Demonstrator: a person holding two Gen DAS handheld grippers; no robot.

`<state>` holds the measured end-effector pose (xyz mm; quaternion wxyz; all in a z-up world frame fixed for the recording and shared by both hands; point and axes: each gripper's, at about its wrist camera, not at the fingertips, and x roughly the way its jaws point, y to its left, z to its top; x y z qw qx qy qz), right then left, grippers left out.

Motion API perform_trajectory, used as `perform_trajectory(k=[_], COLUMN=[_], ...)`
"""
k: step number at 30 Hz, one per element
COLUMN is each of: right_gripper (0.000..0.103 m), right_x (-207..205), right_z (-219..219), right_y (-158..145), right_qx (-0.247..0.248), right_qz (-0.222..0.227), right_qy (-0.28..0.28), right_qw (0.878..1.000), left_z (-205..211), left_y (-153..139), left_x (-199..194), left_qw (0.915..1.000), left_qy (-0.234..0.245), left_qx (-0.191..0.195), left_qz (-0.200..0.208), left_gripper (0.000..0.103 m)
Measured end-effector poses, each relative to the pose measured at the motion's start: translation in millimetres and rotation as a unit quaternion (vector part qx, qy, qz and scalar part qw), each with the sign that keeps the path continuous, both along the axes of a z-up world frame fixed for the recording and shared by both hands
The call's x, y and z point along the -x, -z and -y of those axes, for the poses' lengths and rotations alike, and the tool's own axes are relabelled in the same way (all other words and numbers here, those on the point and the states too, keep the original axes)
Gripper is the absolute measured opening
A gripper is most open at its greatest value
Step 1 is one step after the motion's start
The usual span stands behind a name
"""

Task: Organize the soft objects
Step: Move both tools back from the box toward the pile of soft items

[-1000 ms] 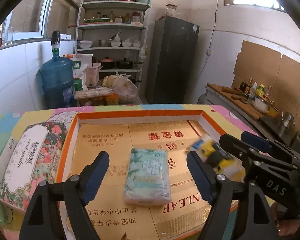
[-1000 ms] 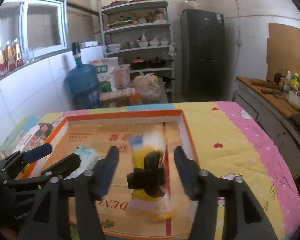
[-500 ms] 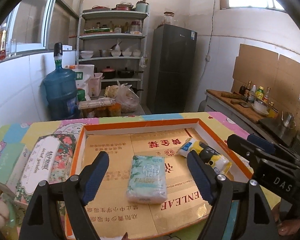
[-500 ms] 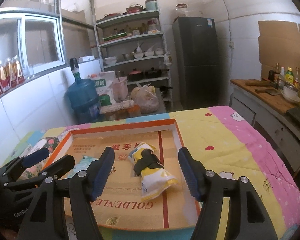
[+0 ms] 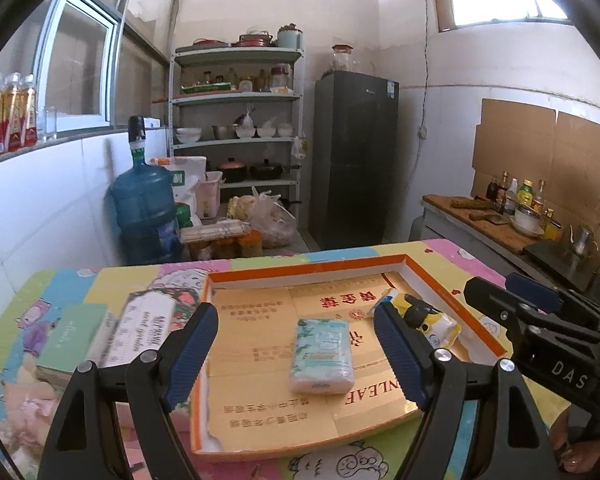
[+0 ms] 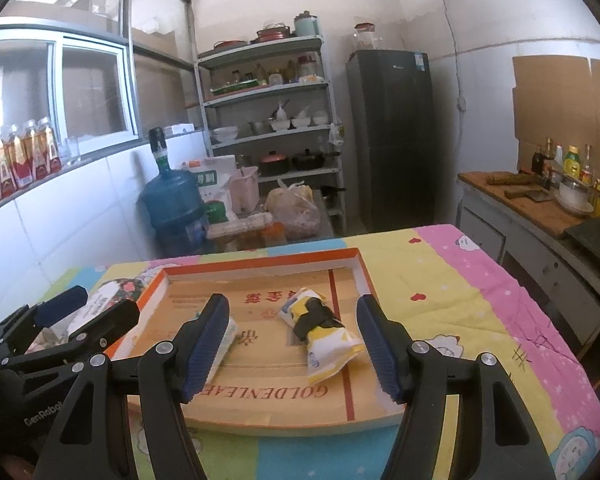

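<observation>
A shallow orange-rimmed cardboard tray (image 5: 312,266) (image 6: 260,261) lies on the cartoon-print tablecloth. In it lie a pale green tissue pack (image 5: 322,356) (image 6: 225,340) and a yellow, white and black soft pouch (image 5: 428,320) (image 6: 320,330). My left gripper (image 5: 296,356) is open and empty, raised above the tissue pack. My right gripper (image 6: 292,350) is open and empty, held back above the pouch. Each gripper also shows in the other's view, the right one (image 5: 540,320) and the left one (image 6: 64,324).
A floral tissue box (image 5: 148,330) and a green box (image 5: 74,332) lie left of the tray, with pale soft items (image 5: 24,408) at the front left. Behind the table stand a water jug (image 5: 144,212), shelves (image 5: 236,120) and a fridge (image 5: 354,156). A counter (image 6: 540,208) runs on the right.
The right gripper let the pouch go into the tray and drew back and up. The left gripper also rose and pulled back from the tissue pack.
</observation>
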<state>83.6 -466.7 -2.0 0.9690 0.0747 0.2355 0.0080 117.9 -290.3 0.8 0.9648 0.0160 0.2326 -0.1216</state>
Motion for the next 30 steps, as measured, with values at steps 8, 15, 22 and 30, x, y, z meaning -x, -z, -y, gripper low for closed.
perform_trajectory(k=[8,15,22,30], right_gripper=[0.068,0.068,0.068,0.068], right_x=[11.7,21.6,32.0,42.8], right_z=[-20.6,-39.2,-60.0,-91.7], right_y=[-13.7,-23.5,-34.0,-41.8], right_qx=[0.007,0.015,0.024,0.03], right_qz=[0.01,0.017,0.027,0.038], right_qy=[-0.01,-0.019,-0.028,-0.045], right_qw=[1.0,1.0,0.999,0.998], left_z=[-22.4,-40.7,-59.2,-89.9], left_y=[-11.8,-19.0,-27.5,-33.7], left_x=[14.9,28.2,43.0,57.3], left_qw=[0.9999,0.9995,0.9988,0.9976], left_qy=[-0.01,-0.017,-0.027,-0.046], left_qx=[0.002,0.009,0.013,0.008], left_qz=[0.014,0.023,0.038,0.051], left_gripper=[0.08,0.08,0.08,0.08])
